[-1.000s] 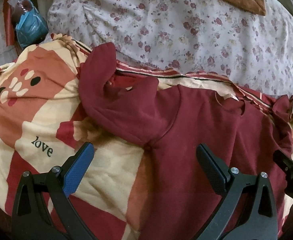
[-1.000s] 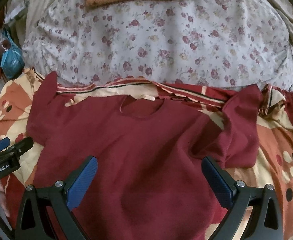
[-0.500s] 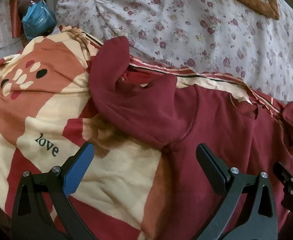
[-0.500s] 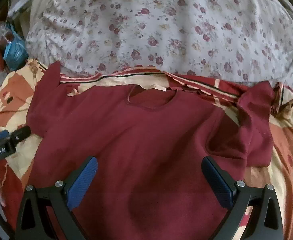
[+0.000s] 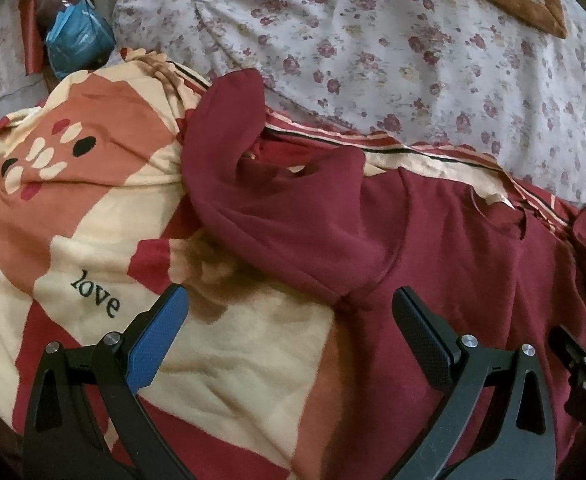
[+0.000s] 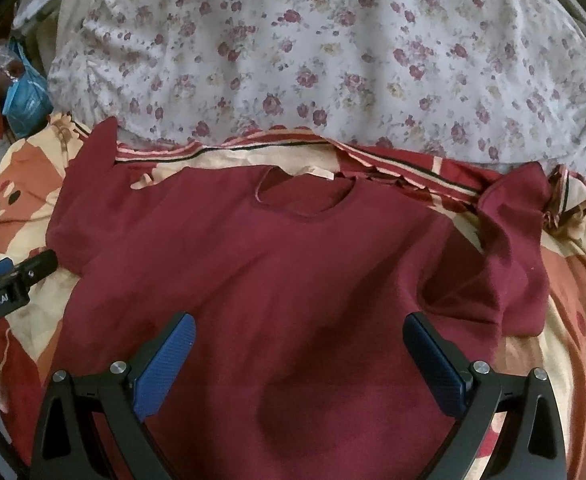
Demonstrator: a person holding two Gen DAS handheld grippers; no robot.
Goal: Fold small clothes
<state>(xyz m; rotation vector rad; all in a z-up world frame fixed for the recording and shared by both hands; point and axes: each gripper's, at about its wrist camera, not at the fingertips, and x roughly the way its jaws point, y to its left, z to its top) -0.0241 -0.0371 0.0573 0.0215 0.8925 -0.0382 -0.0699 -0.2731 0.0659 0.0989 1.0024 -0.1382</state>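
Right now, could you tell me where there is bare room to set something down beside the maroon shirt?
Left of the maroon shirt, the patterned blanket lies bare around its "love" print. The floral pillow crowds the far edge.

Maroon short-sleeved shirt (image 6: 293,280) spread flat, front up, neckline away from right gripper (image 6: 299,346), body directly beneath its spread fingers. One sleeve crumpled ahead of left gripper (image 5: 289,318); other sleeve rumpled at far side.
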